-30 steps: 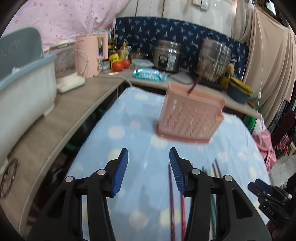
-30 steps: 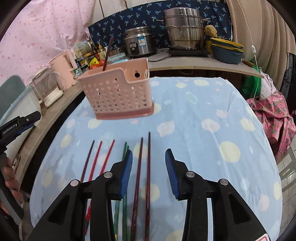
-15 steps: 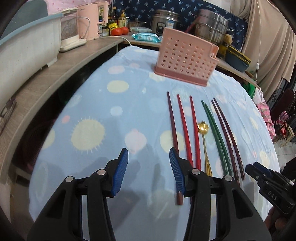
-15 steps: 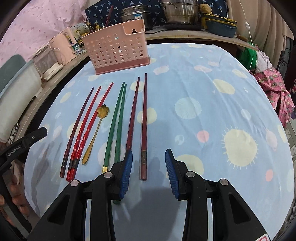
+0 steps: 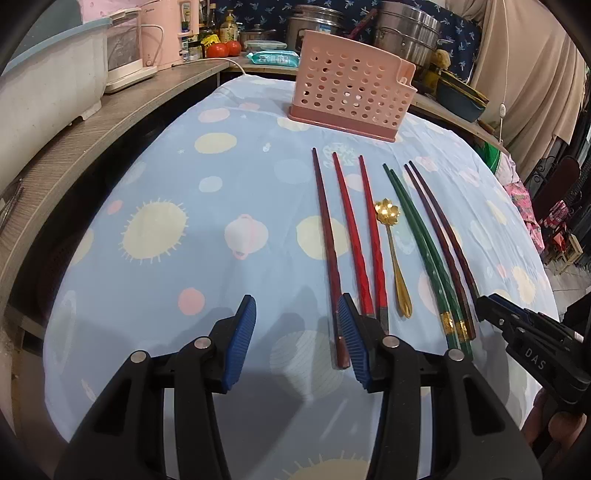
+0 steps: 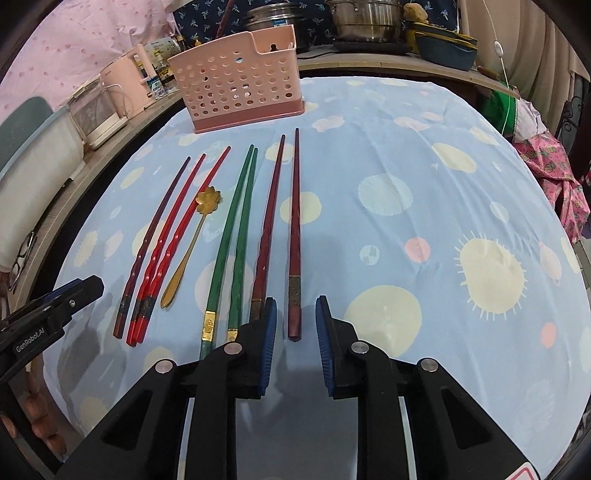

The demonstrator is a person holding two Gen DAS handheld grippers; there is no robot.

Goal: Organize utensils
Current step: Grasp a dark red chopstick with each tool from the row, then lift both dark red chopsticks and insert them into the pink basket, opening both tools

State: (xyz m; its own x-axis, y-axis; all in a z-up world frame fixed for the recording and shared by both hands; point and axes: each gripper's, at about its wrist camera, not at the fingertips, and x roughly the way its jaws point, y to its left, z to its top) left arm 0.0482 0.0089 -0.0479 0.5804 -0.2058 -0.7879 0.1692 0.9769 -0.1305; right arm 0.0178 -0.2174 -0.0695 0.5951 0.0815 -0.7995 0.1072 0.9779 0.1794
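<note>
A pink perforated utensil basket (image 5: 351, 88) (image 6: 240, 83) stands at the far end of the table. Several chopsticks lie side by side in front of it: a dark red one (image 5: 327, 236), two red ones (image 5: 354, 236) (image 6: 173, 240), two green ones (image 5: 421, 240) (image 6: 232, 236) and two maroon ones (image 5: 443, 236) (image 6: 294, 229). A gold flower-headed spoon (image 5: 393, 251) (image 6: 192, 240) lies between red and green. My left gripper (image 5: 297, 325) is open and empty near the dark red chopstick's near end. My right gripper (image 6: 294, 325) is open, straddling the rightmost maroon chopstick's near end.
The table has a blue spotted cloth (image 6: 424, 192). A wooden counter (image 5: 92, 122) at the left carries a white tub (image 5: 44, 77) and a pink kettle (image 5: 162, 33). Steel pots (image 6: 362, 18) and a blue bowl (image 6: 443, 48) stand behind. Pink cloth (image 6: 554, 173) hangs at the right.
Both grippers have pulled back and tilted down toward the near table edge, so the whole row of chopsticks and the spoon has come into view. Both stay open.
</note>
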